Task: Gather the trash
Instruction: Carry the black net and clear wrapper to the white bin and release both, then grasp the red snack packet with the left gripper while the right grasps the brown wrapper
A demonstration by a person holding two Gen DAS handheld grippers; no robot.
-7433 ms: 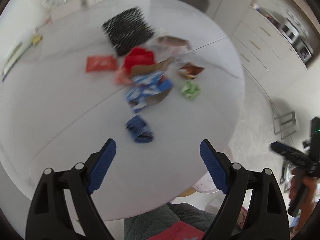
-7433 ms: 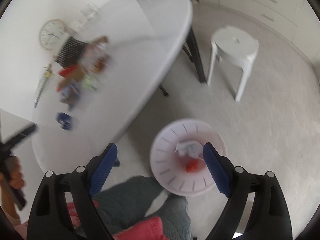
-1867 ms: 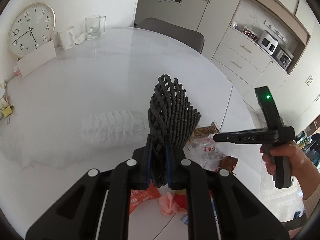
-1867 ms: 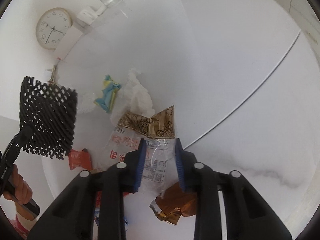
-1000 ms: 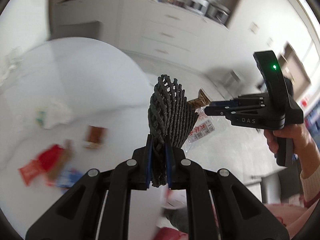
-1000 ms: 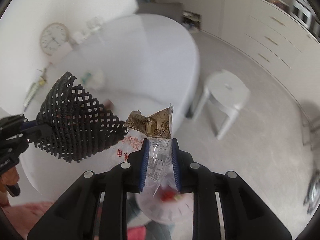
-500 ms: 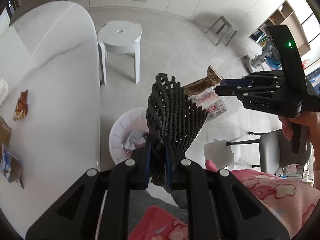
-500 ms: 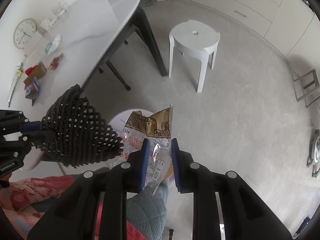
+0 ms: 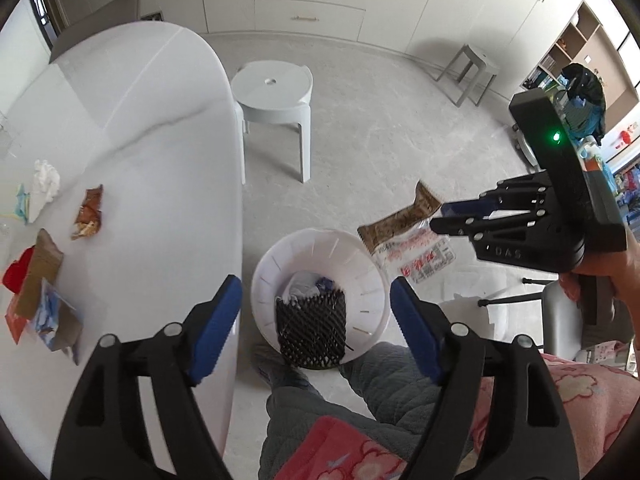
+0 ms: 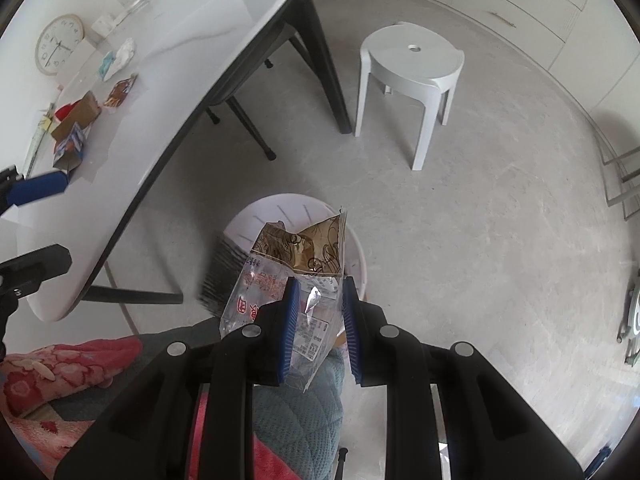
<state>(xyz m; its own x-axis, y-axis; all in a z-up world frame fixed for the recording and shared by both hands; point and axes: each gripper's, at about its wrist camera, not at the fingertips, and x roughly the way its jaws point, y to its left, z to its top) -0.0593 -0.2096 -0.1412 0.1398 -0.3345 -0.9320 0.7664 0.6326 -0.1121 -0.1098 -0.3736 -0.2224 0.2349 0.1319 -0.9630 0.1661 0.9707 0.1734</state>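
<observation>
My left gripper [image 9: 316,296] hangs over the white trash bin [image 9: 360,256] on the floor. Its jaws are opening and nothing is between them. The black foam net [image 9: 312,328] lies inside the bin, leaning on its near wall. My right gripper [image 10: 318,304] is shut on a clear plastic wrapper [image 10: 304,256] with a brown-gold top, held above the bin [image 10: 288,208]. The left wrist view shows the right gripper [image 9: 448,216] and wrapper [image 9: 404,236] just right of the bin's rim. More trash lies on the white table [image 9: 160,140]: a brown wrapper [image 9: 88,212], a tissue [image 9: 44,184], a torn carton [image 9: 40,272].
A white stool [image 9: 276,92] stands on the floor beyond the bin. The person's quilted grey legs [image 9: 320,400] and pink floral garment [image 9: 540,400] are close under the grippers. The table's dark legs [image 10: 320,60] stand left of the stool. A clock [image 10: 58,44] rests at the table's far end.
The left jaws have opened and the black net has fallen into the bin. Both grippers have come lower toward the bin. The right one still grips the wrapper.
</observation>
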